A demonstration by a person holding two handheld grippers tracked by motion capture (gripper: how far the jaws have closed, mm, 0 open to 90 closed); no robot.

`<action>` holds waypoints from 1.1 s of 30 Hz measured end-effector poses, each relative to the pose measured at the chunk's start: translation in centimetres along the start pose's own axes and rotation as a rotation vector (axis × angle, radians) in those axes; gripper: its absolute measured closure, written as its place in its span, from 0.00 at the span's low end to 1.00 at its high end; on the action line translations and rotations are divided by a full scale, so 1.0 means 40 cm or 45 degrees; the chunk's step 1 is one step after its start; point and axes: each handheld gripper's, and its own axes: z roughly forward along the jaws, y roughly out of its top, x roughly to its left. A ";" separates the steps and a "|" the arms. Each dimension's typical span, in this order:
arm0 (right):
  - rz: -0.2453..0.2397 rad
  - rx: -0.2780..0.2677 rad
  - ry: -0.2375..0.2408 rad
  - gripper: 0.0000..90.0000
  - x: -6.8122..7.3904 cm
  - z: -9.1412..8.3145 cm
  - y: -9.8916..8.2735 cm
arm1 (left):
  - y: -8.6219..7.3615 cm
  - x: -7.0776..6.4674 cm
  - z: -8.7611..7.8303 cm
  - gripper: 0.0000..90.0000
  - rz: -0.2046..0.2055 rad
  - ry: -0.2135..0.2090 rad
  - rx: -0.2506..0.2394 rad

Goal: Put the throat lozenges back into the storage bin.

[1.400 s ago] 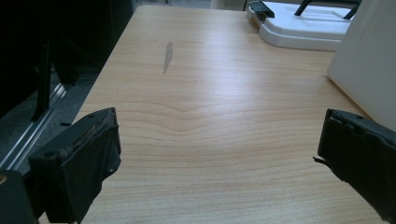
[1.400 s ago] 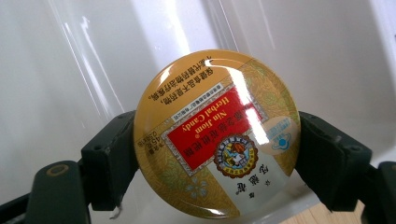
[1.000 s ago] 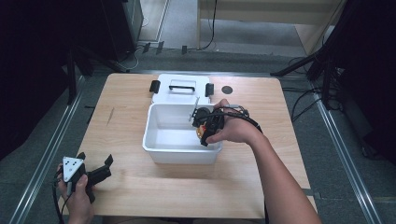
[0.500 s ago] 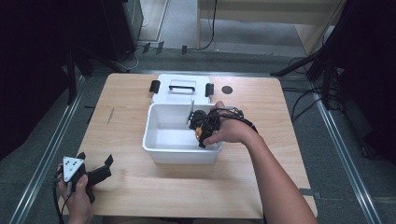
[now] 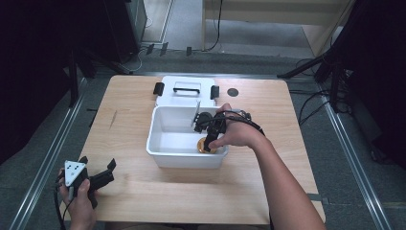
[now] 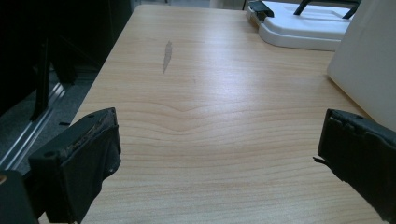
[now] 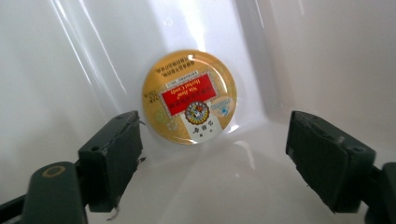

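A round gold tin (image 7: pixel 189 96) lies on the floor of the white bin (image 5: pixel 163 155), near its right front corner. Our right gripper (image 7: pixel 212 161) hangs over it, fingers apart, holding nothing. We judge a pick or release under way; grasping calls for lowering astride the tin. Our left gripper (image 6: pixel 219 158) waits, fingers apart, over the table (image 6: pixel 210 93), beside the lid (image 5: pixel 184 91).

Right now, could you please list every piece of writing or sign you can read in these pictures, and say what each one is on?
Gold round tin in the white bin: its red band carries upside-down lettering, too blurred to read for sure.
Same tin: small print around the rim and a round emblem, too small to read.
White lid, wooden table, both grippers: no writing to be seen.
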 end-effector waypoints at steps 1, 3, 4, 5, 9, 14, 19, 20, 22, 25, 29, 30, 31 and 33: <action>0.002 -0.026 0.006 0.24 -0.002 -0.008 -0.001 | 0.000 0.000 0.000 0.00 0.001 0.000 0.000; 0.026 -0.055 0.012 0.28 -0.004 -0.022 -0.003 | 0.000 0.000 0.000 0.00 0.001 0.000 -0.001; 0.037 -0.074 0.018 0.29 -0.006 -0.031 -0.005 | 0.000 0.000 0.000 0.00 0.001 0.001 -0.001; 0.059 -0.093 0.023 0.30 -0.008 -0.043 -0.008 | 0.000 0.000 0.000 0.00 0.001 0.001 -0.001; 0.095 -0.157 0.030 0.31 -0.016 -0.078 -0.017 | 0.000 0.000 0.000 0.00 0.002 0.001 0.000; 0.137 -0.206 0.015 0.31 -0.025 -0.121 -0.042 | 0.000 -0.001 0.000 0.00 -0.002 0.004 -0.001; 0.224 -0.260 0.013 0.30 -0.036 -0.162 -0.083 | 0.000 -0.001 0.000 0.00 0.000 0.006 -0.004; 0.235 -0.270 0.014 0.30 -0.038 -0.168 -0.089 | -0.001 -0.002 0.000 0.00 -0.001 0.006 -0.007; 0.282 -0.289 0.017 0.30 -0.044 -0.189 -0.116 | -0.001 -0.001 0.000 0.00 -0.003 0.005 -0.007; 0.300 -0.302 0.019 0.30 -0.049 -0.200 -0.139 | 0.000 0.000 0.000 0.00 -0.001 0.003 -0.005; 0.338 -0.304 0.010 0.30 -0.057 -0.210 -0.181 | 0.000 -0.001 0.000 0.00 -0.001 0.004 -0.003; 0.351 -0.307 0.007 0.30 -0.059 -0.210 -0.192 | 0.000 -0.001 0.000 0.00 0.000 0.005 -0.002; 0.367 -0.312 0.006 0.30 -0.060 -0.210 -0.207 | 0.000 -0.001 0.000 0.00 0.003 0.005 -0.002; 0.384 -0.312 0.005 0.30 -0.061 -0.207 -0.227 | 0.000 -0.002 0.000 0.00 0.005 0.009 -0.004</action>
